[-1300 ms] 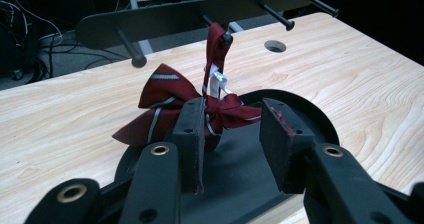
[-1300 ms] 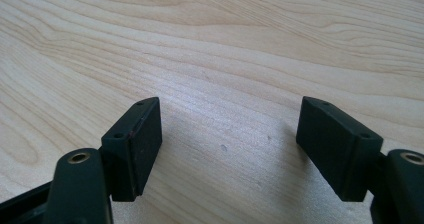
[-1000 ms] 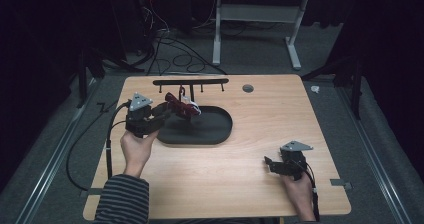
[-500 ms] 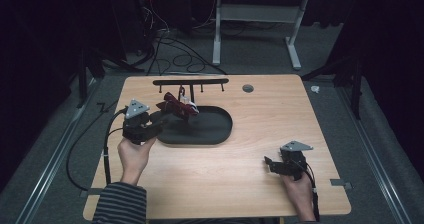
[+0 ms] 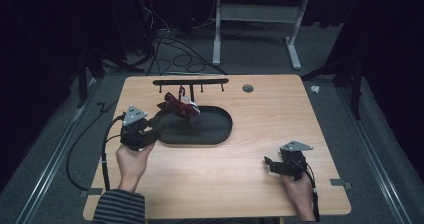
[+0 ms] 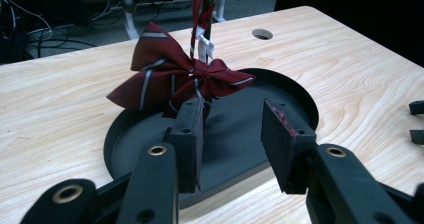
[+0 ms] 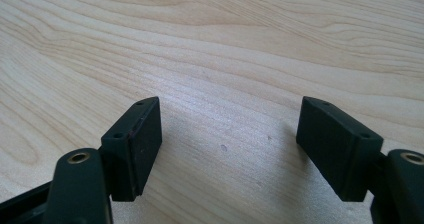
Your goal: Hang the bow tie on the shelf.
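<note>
Dim room beyond, with dark carpet, trailing cables and a white desk frame [image 5: 255,29] behind a pale wooden table [image 5: 260,184]. On that table, a shallow black oval tray [image 5: 220,131] left of centre, and just behind it a low black rack [image 5: 190,82] with short pegs. Hanging from one peg by a loop with a white clip: a dark red bow tie [image 6: 175,79] with pale stripes, suspended above the tray's rear-left part, wings spread; contact between its lower edge and the tray floor cannot be told. Small round grommet hole [image 5: 247,88] in the tabletop to the right of the rack. Left gripper [image 6: 232,129] held in the left hand [image 5: 132,159] at the tray's near-left rim, pointing toward the bow tie, jaws spread apart with nothing between them, tips over the tray and just short of the fabric, not touching it. Grey three-cornered plate [image 5: 134,114] on top, black cable looping off the table's left edge. Right gripper [image 7: 230,144] held in the right hand [image 5: 300,194] near the table's front-right corner, well apart from tray and bow tie, resting low over bare wood, jaws spread wide and holding nothing. Striped sleeve [image 5: 117,206] at the bottom left edge of the high view.
</note>
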Tool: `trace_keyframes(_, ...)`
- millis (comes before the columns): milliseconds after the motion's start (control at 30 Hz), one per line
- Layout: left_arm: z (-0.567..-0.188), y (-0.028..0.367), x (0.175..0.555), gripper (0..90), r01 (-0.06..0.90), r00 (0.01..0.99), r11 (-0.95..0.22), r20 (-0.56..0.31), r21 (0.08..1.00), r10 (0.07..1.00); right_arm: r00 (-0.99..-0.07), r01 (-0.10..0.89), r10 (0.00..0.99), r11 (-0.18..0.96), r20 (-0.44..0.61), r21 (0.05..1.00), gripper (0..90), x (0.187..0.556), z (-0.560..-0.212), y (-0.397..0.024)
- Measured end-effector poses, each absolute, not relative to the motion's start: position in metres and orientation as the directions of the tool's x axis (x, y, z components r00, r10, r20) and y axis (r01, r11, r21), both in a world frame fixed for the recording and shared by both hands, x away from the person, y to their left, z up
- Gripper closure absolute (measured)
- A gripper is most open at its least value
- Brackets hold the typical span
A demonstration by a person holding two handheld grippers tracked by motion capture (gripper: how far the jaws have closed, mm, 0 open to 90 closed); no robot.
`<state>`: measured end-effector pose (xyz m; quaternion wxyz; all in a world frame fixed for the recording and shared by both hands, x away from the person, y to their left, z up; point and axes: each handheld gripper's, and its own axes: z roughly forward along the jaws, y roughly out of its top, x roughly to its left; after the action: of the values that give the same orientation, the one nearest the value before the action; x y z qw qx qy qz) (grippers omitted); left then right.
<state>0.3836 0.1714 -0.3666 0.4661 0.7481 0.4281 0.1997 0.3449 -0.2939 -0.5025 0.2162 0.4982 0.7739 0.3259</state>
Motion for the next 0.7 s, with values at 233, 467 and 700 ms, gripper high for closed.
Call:
trace_keyframes(233, -0.369, 0.176, 0.378, 61.0, 0.453, 0.551, -0.185, -0.111, 0.872, 0.827, -0.410, 0.630, 0.912, 0.291, -0.010, 0.720, 27.7, 0.345, -0.502, -0.294)
trace_keyframes(467, -0.371, 0.180, 0.373, 61.0, 0.456, 0.544, -0.166, -0.126, 0.874, 0.830, -0.410, 0.630, 0.912, 0.291, -0.010, 0.720, 27.7, 0.345, -0.502, -0.294)
trace_keyframes(700, -0.374, 0.182, 0.369, 60.9, 0.459, 0.542, -0.162, -0.131, 0.874, 0.830, -0.410, 0.630, 0.912, 0.292, -0.011, 0.720, 27.7, 0.345, -0.502, -0.294)
